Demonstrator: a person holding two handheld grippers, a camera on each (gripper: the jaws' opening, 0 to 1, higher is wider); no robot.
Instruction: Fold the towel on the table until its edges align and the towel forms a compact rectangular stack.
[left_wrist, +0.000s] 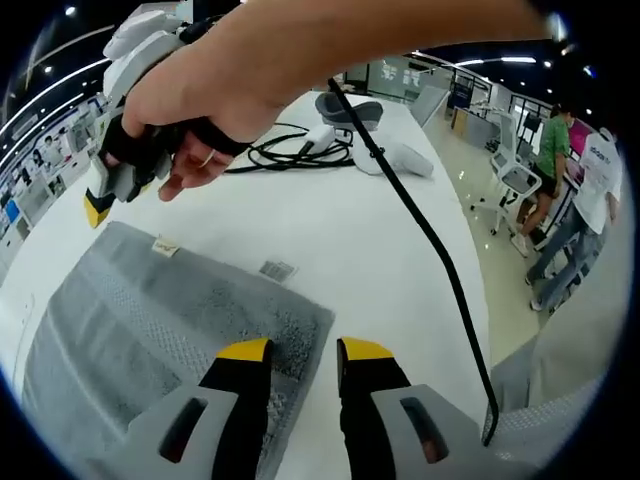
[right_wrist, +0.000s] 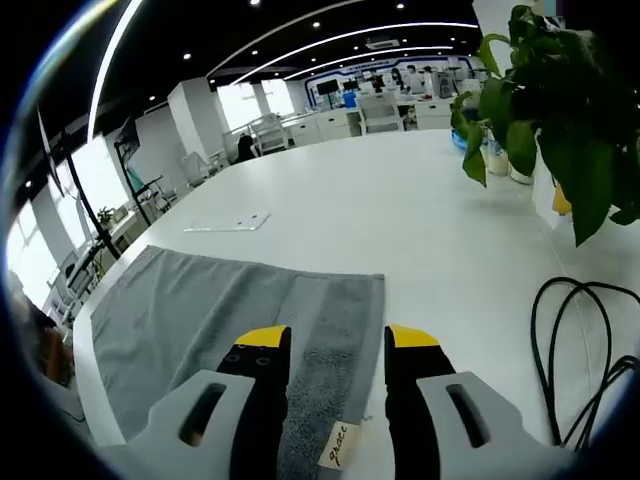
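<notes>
The towel (left_wrist: 150, 340) is grey terry cloth with a looped pile and a flatter woven band near one end. It lies spread flat on the white table (left_wrist: 330, 230), a small tag (left_wrist: 165, 246) sewn at one edge. In the right gripper view the towel (right_wrist: 220, 320) shows the same band and a handwritten label (right_wrist: 337, 445) at its near edge.

The left gripper (left_wrist: 303, 352) has grey jaws with yellow tips. The jaws stand apart over the towel's corner, with nothing between them. The right gripper (right_wrist: 338, 340) likewise has its jaws spread above the towel's near edge, holding nothing.

In the left gripper view, a hand (left_wrist: 210, 95) grasps the right gripper's body (left_wrist: 130, 110) above the towel's far edge. A black cable (left_wrist: 420, 220) runs across the table. Coiled cables (left_wrist: 300, 150) lie farther off. A leafy plant (right_wrist: 560, 110) stands at the table's edge.
</notes>
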